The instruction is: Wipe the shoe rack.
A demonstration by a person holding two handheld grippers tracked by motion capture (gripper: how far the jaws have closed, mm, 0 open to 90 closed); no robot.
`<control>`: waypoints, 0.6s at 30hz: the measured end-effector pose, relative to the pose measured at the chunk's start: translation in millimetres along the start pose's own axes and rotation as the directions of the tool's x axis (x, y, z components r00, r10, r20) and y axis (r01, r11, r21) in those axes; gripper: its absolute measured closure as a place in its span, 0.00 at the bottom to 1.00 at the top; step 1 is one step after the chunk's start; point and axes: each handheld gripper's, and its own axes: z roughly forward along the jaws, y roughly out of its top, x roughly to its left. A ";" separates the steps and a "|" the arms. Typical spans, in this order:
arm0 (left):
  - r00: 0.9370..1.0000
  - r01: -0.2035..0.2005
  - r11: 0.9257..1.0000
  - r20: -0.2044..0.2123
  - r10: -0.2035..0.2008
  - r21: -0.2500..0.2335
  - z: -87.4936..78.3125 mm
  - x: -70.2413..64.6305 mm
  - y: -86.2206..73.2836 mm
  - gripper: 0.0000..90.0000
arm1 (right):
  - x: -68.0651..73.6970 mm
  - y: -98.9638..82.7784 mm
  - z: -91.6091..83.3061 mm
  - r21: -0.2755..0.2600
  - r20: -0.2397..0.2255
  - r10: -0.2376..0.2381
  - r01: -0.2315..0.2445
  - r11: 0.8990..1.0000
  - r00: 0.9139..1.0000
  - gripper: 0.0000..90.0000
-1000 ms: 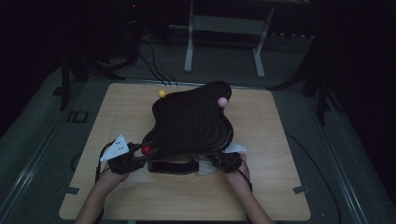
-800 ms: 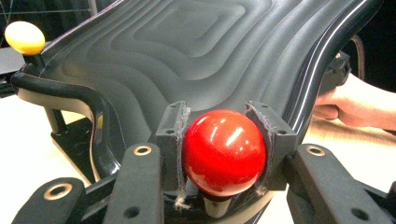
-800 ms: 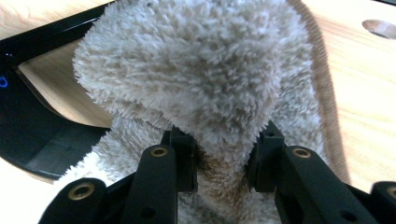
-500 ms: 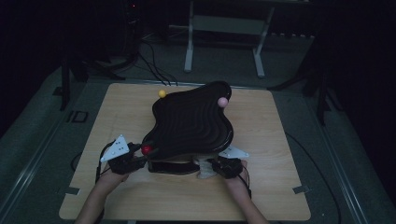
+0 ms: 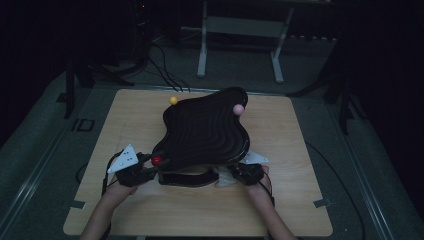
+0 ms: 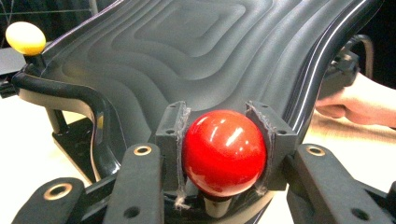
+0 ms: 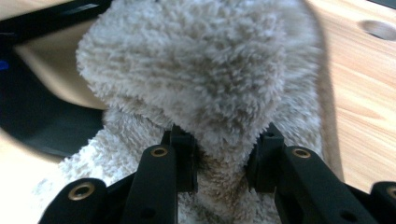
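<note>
A black board with wavy ridges [image 5: 205,130] stands tilted on a dark base [image 5: 185,177] on the wooden table [image 5: 300,200]. Ball knobs sit at its edges: red [image 5: 157,160], yellow [image 5: 173,100] and pink [image 5: 239,109]. My left gripper [image 5: 145,167] is shut on the red ball [image 6: 224,151], whose sides its pads [image 6: 173,135] press in the left gripper view. My right gripper [image 5: 235,174], at the board's near right edge, is shut on a fluffy beige cloth [image 7: 205,70] that bulges up between and above its jaws. The cloth [image 5: 227,180] lies by the base.
Bare tabletop [image 7: 369,93] lies right of the cloth, with the black base [image 7: 42,116] to its left. The hand holding the right gripper [image 6: 359,100] is seen past the board's rim. Dark floor, cables and a metal stand [image 5: 240,30] lie beyond the table.
My right gripper and its cloth have shifted slightly along the board's near edge. The left gripper stays on the red ball and the board has not moved.
</note>
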 end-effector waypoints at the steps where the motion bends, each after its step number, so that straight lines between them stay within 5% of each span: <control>1: 1.000 0.000 1.000 0.000 0.000 0.000 0.0 0.0 0.0 0.66 | -2.9 -2.0 0.4 0.002 0.010 0.005 -0.005 1.000 1.000 0.76; 6: 1.000 -0.002 1.000 -0.001 0.002 -0.001 0.4 -0.2 0.0 0.66 | -0.1 -11.4 -3.5 0.000 -0.010 0.060 -0.060 0.998 0.998 0.77; 12: 1.000 0.000 1.000 -0.002 0.000 0.001 0.4 -0.3 0.2 0.66 | 18.8 -13.0 -8.5 0.008 -0.081 0.044 -0.043 0.999 0.996 0.77; 18: 1.000 0.002 1.000 0.003 -0.002 0.001 0.2 0.3 0.1 0.66 | 43.0 -11.5 -12.4 0.003 -0.154 -0.053 0.054 0.999 0.987 0.77</control>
